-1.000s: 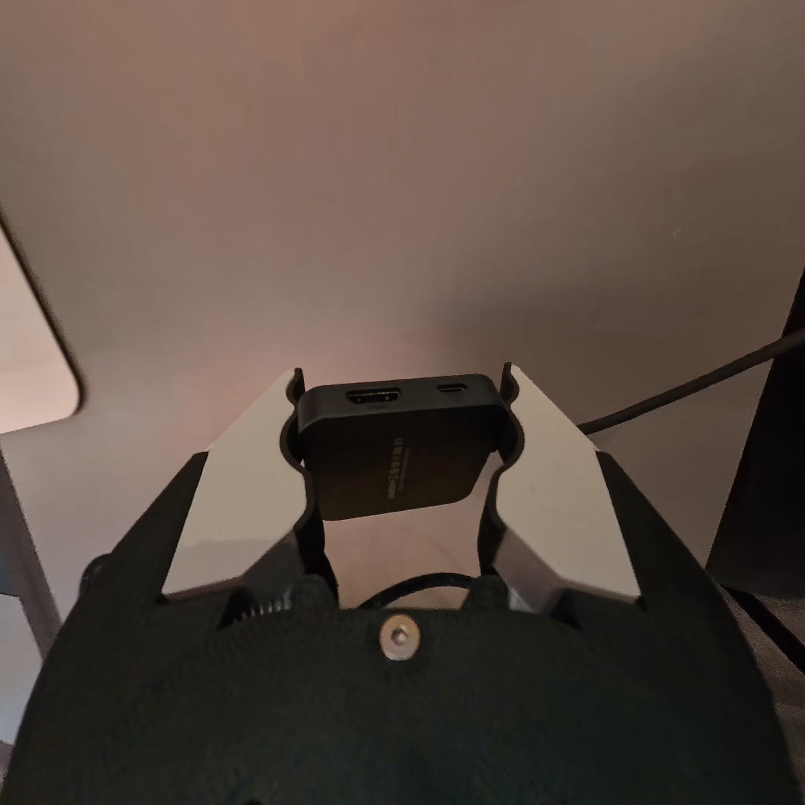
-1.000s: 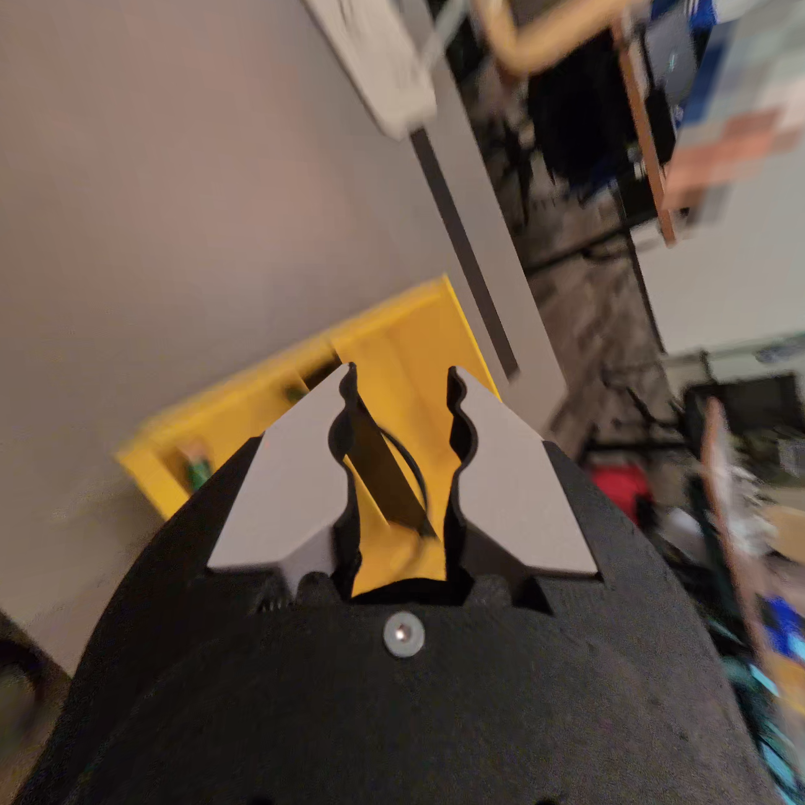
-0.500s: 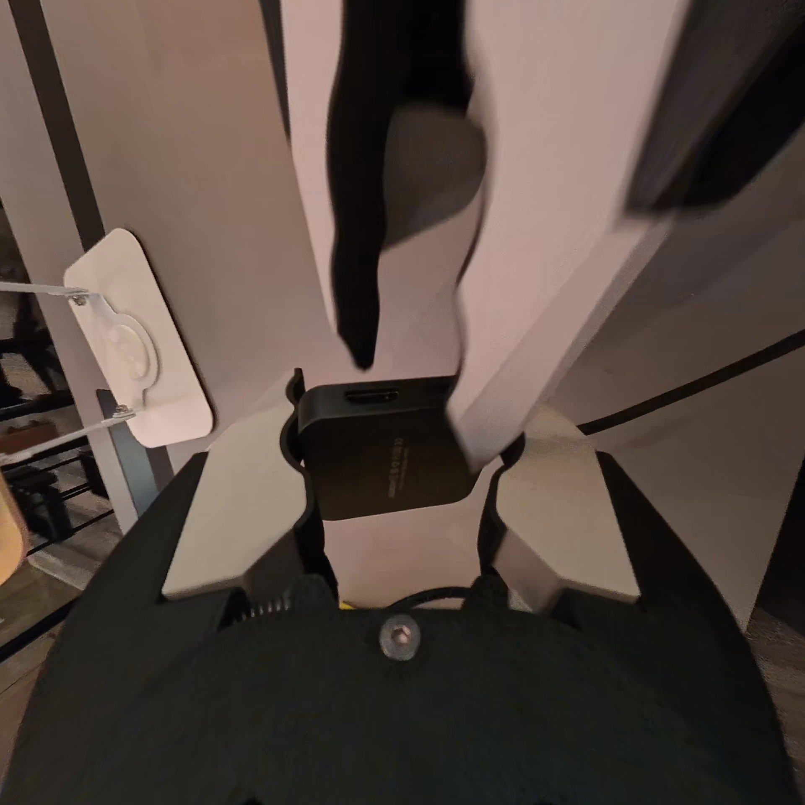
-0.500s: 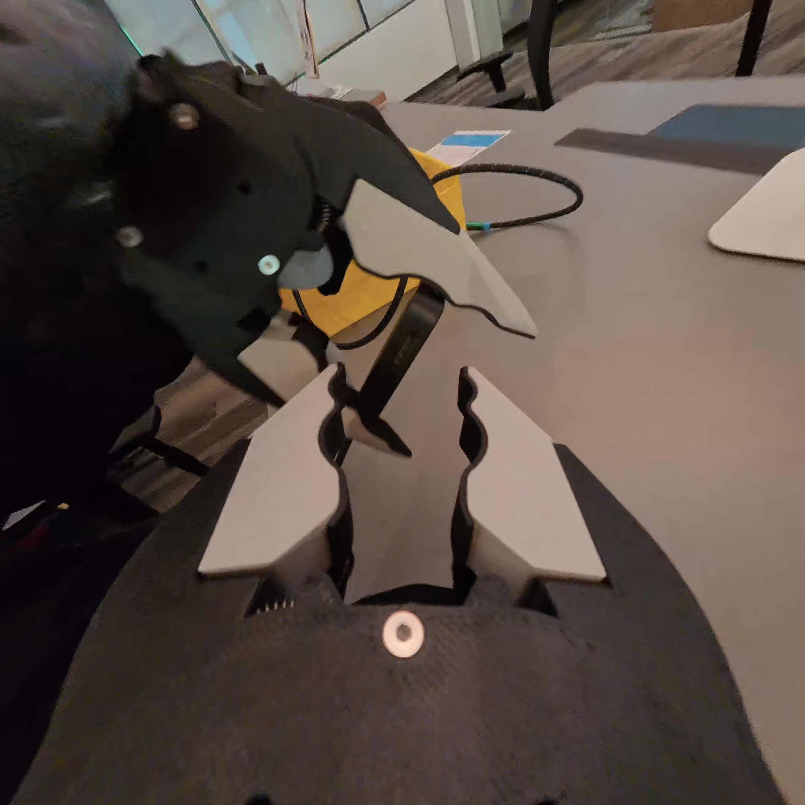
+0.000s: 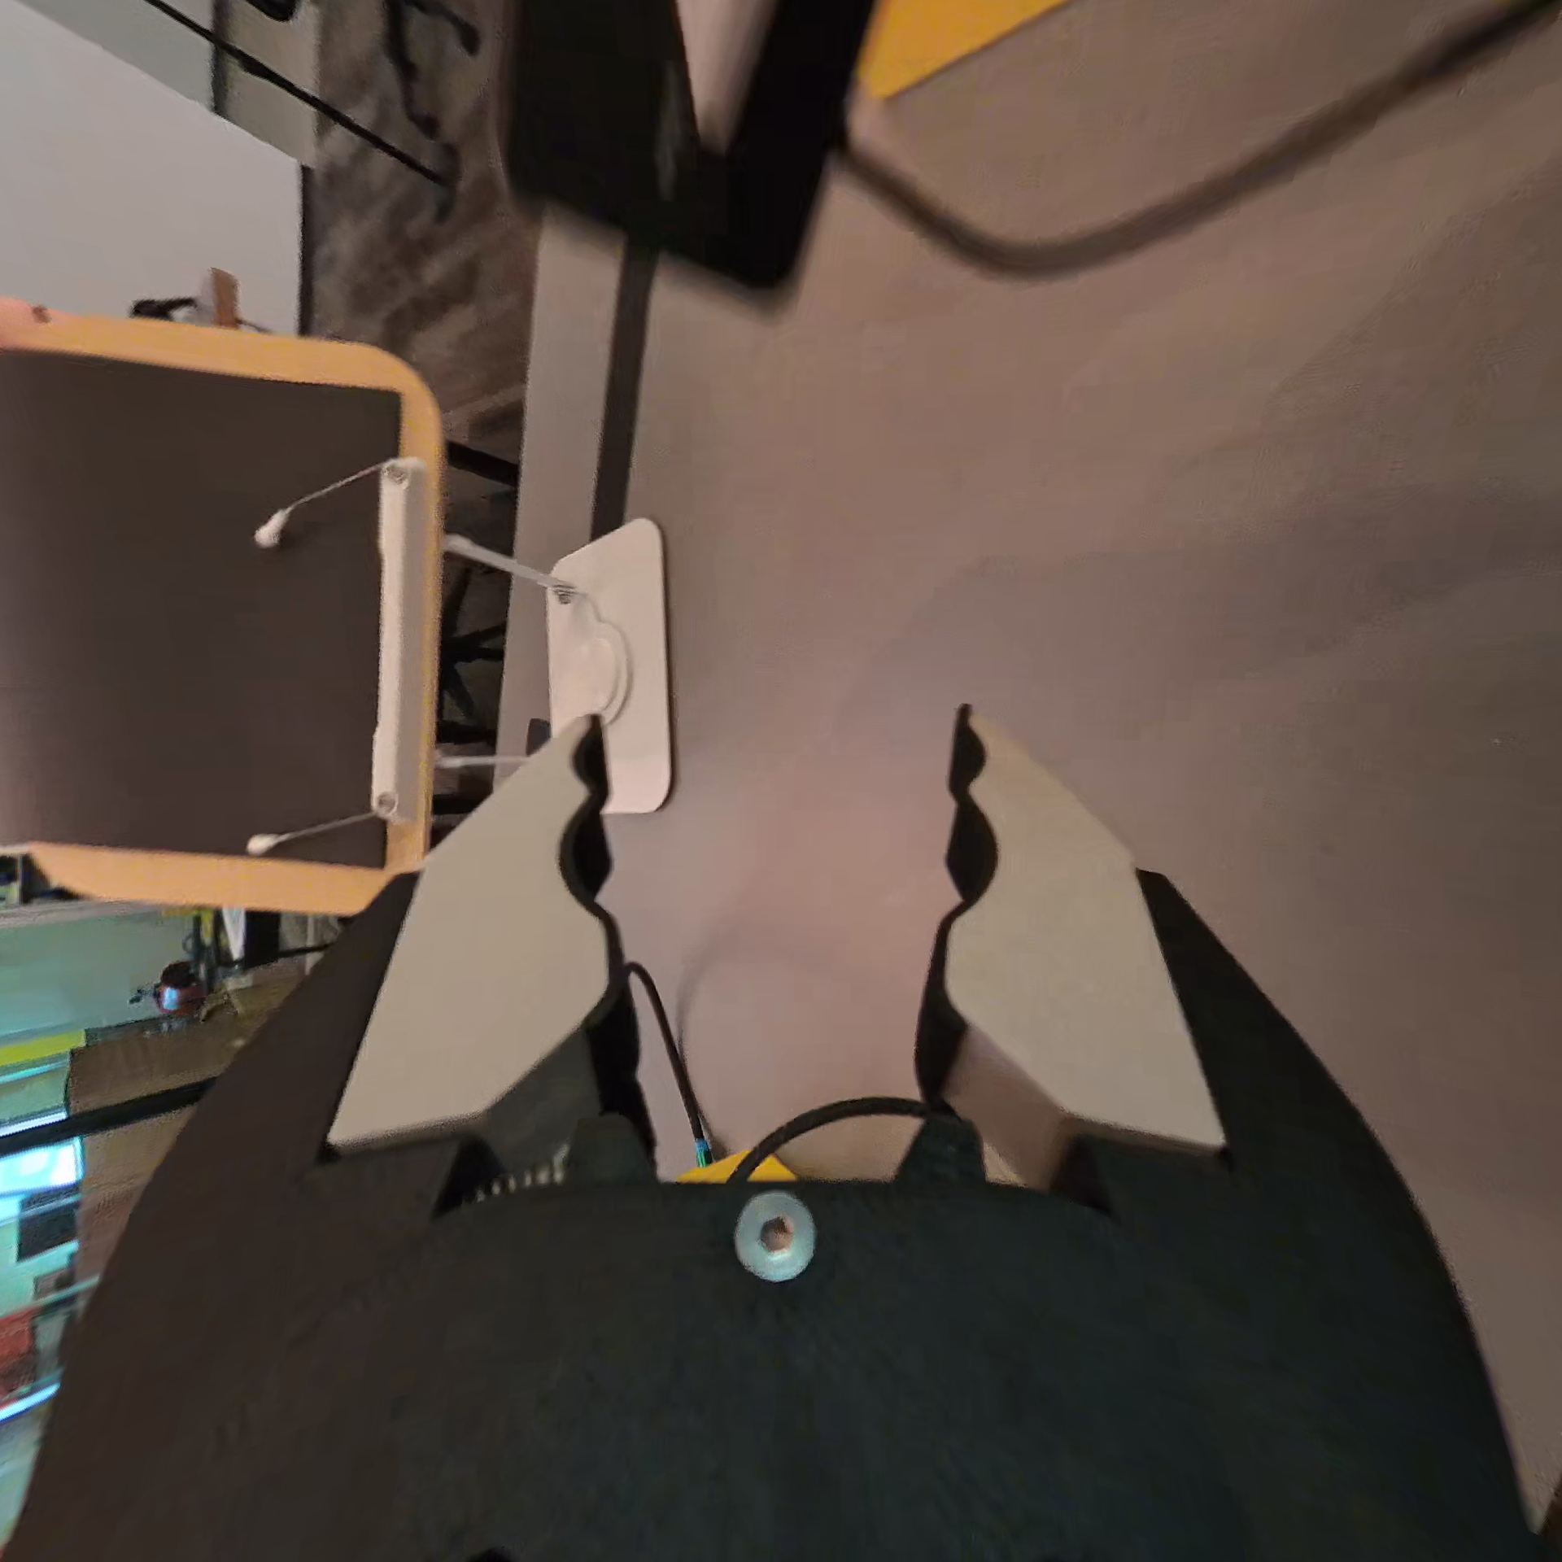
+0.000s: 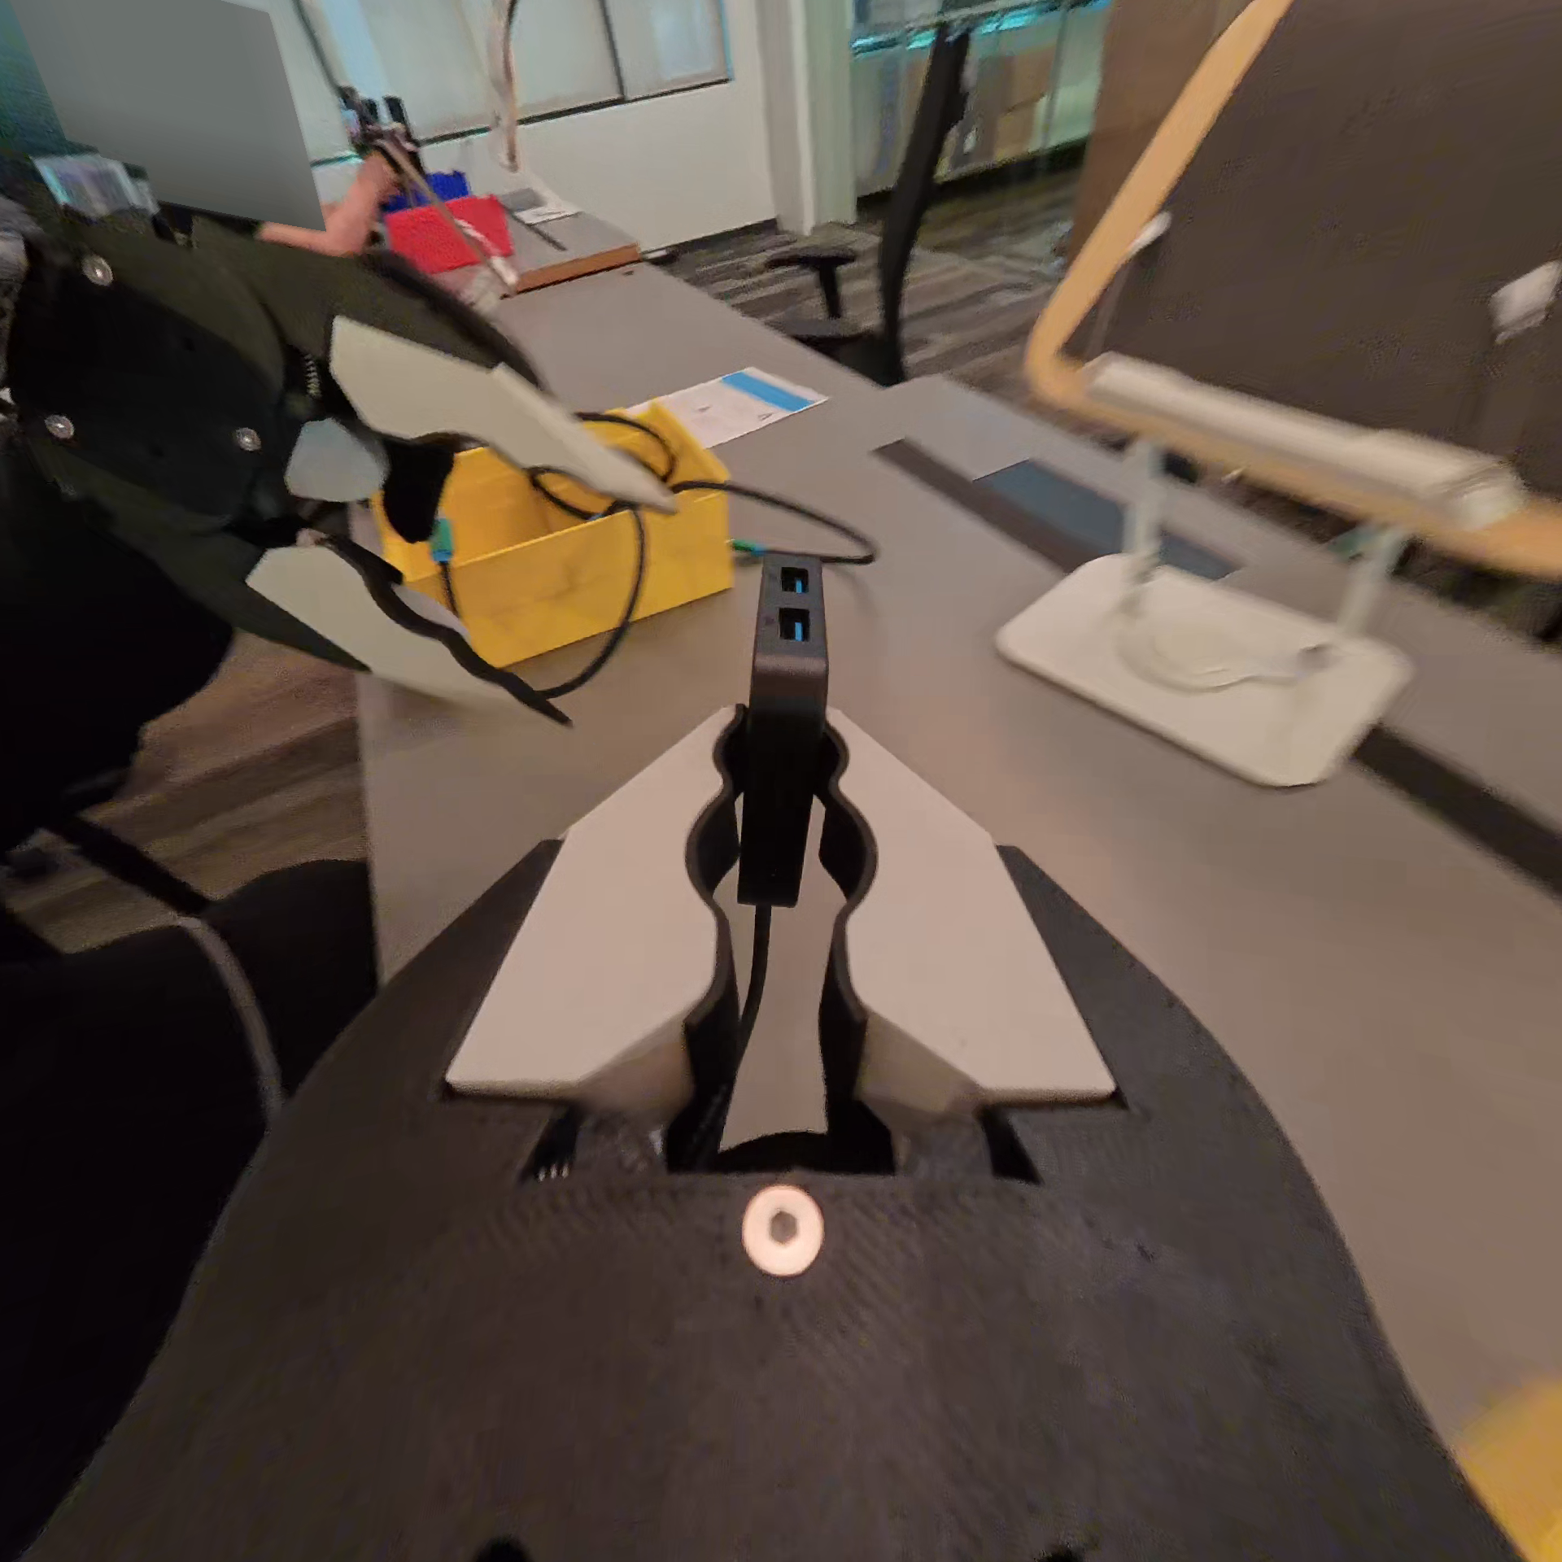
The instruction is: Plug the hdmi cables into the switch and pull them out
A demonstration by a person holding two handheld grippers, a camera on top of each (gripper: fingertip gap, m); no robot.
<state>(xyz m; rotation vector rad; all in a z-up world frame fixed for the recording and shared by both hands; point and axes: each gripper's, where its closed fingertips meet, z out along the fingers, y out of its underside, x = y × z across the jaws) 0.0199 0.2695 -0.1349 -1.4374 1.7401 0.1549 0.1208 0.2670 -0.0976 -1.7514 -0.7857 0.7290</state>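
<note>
My right gripper [image 6: 784, 727] is shut on the black switch [image 6: 786, 642]. It holds the switch edge-on above the grey table [image 6: 1099, 972], with two blue ports facing away from me. The switch's own cable [image 6: 756, 955] hangs down between the fingers. My left gripper [image 5: 778, 735] is open and empty over the table. It also shows in the right wrist view [image 6: 615, 608], at the upper left above a yellow bin [image 6: 541, 583]. A black cable with a green collar [image 6: 439, 541] loops out of the bin.
A white stand base [image 6: 1200, 676] carries a tan-rimmed dark panel [image 6: 1352, 211] at the right; both also show in the left wrist view [image 5: 608, 668]. A sheet of paper [image 6: 744, 401] lies behind the bin. An office chair [image 6: 896, 253] stands beyond the table. Across from one pair of fingers to the other is roughly 11 cm.
The switch has passed from my left gripper to my right one. The left opened and drew back to the left. The right swung around and shut on the switch.
</note>
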